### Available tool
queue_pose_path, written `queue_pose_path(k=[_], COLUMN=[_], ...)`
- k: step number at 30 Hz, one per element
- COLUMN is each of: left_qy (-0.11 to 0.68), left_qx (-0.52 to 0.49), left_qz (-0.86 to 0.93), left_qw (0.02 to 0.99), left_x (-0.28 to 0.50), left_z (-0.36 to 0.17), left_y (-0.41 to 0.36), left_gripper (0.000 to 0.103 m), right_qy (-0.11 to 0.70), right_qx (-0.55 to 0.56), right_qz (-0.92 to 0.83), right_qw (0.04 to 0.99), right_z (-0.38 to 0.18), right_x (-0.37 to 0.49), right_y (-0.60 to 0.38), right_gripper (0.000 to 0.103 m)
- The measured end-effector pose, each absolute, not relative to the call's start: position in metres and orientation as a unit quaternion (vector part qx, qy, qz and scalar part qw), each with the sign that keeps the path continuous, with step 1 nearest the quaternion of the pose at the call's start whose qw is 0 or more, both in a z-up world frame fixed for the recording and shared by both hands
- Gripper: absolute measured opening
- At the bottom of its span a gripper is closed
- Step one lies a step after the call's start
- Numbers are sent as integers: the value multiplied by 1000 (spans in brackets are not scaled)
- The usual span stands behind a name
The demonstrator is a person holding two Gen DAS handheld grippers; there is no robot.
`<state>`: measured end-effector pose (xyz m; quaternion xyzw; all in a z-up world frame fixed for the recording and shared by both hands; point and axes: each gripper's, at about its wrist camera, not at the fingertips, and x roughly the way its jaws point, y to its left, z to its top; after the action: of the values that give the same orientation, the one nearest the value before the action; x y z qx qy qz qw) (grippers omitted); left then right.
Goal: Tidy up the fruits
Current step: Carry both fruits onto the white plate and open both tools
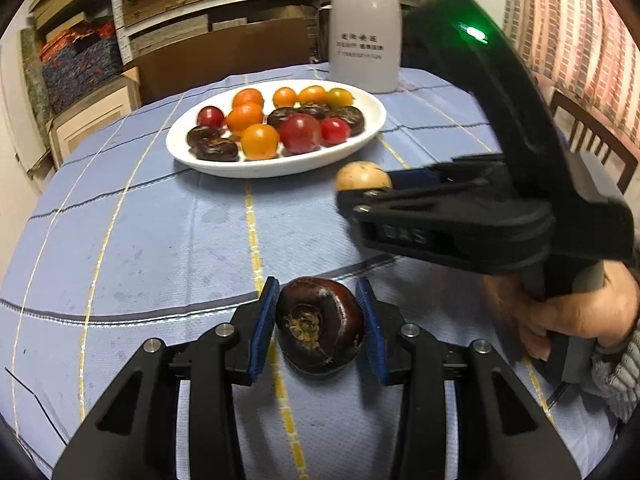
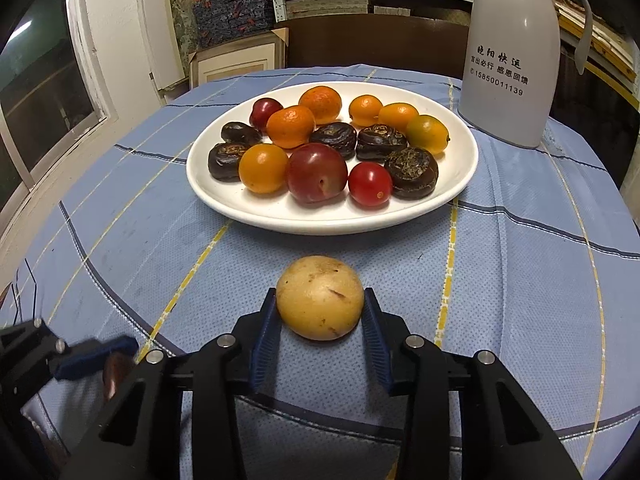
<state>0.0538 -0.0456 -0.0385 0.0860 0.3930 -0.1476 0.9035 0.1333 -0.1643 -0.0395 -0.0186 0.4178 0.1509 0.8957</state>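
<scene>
Left gripper (image 1: 320, 320): your blue pads are closed against both sides of one dark water chestnut (image 1: 320, 324), which lies on the tablecloth (image 1: 160, 248) in front of the plate.
Right gripper (image 2: 320, 312): your pads sit at either side of one pale yellow round fruit (image 2: 320, 298) on the cloth; the left pad looks to touch it, but at the right pad you cannot tell contact from a thin gap.
Plate (image 2: 332, 222): one white oval plate, beyond both grippers, towards the far side of the table.
Count on the plate: five dark water chestnuts (image 2: 412, 174), five orange kumquat-like fruits (image 2: 292, 126), one orange-yellow round tomato (image 2: 264, 168), three red ones, namely a large one (image 2: 317, 178), a small cherry tomato (image 2: 370, 184) and a dark red one (image 2: 265, 112) at the back.
Jug (image 2: 516, 60): one grey-white jug, just behind the plate's right end.
Writing: the jug bears black Chinese characters and the number 15850011139; in your left view the same print is too blurred to read.
Hard to see: your left gripper shows only as a blurred edge at the lower left of the right view, with a brown sliver of its chestnut.
Cut off: the jug's top; the hand (image 1: 576, 312) on the right gripper's handle, partly behind it, with a grey knitted sleeve (image 1: 616, 372).
</scene>
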Motion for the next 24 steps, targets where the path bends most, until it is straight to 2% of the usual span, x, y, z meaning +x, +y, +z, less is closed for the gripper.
queue_pose_path(k=[6,24], left_qy=[398,349], left_qx=[69,80], left_qz=[-128,-90], left_qw=[906,929], left_x=[59,51], left_z=[-40,-23], left_y=[-35,-28], left_gripper=[39,39], right_qy=[411,373], right_qx=[-8,36], right_qz=[148,140], right_qw=[899,917], right_z=[-34,-14], right_x=[129,103], right_y=[-173,-197], right_gripper=[42,42])
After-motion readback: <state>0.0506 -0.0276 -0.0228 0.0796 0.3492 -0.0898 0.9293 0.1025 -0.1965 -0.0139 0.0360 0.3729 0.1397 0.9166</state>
